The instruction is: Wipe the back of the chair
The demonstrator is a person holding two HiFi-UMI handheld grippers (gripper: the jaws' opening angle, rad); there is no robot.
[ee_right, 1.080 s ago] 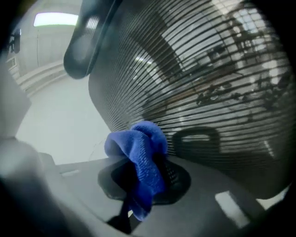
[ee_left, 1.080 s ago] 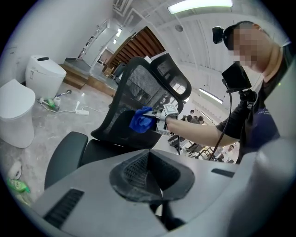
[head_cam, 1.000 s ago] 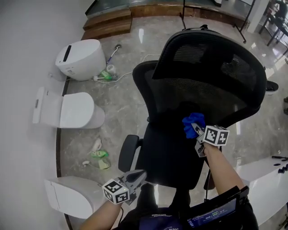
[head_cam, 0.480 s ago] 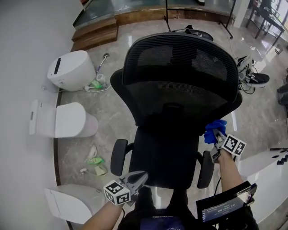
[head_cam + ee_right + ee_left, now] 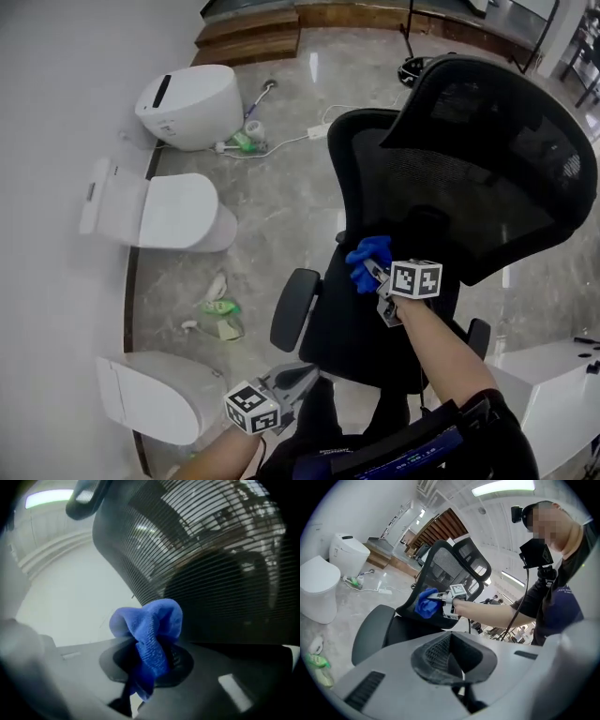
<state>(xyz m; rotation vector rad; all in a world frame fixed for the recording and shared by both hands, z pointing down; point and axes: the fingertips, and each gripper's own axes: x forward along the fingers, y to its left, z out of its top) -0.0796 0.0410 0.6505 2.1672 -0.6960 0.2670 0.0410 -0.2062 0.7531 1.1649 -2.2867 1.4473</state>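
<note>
Wiping in hand, seemingly: right claw [image 5: 375, 275] pinching blue cloth [image 5: 367, 258] at lower chair back [image 5: 487, 178], frame centre. Left claw [image 5: 298, 380] pressed together, empty, bottom. Next: probably sweep across mesh, steady pressure.

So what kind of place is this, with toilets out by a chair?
Probably a showroom or test hall, not a bathroom: white toilets stand unwalled on a shiny marble floor near a black office chair, with wooden steps behind.
</note>
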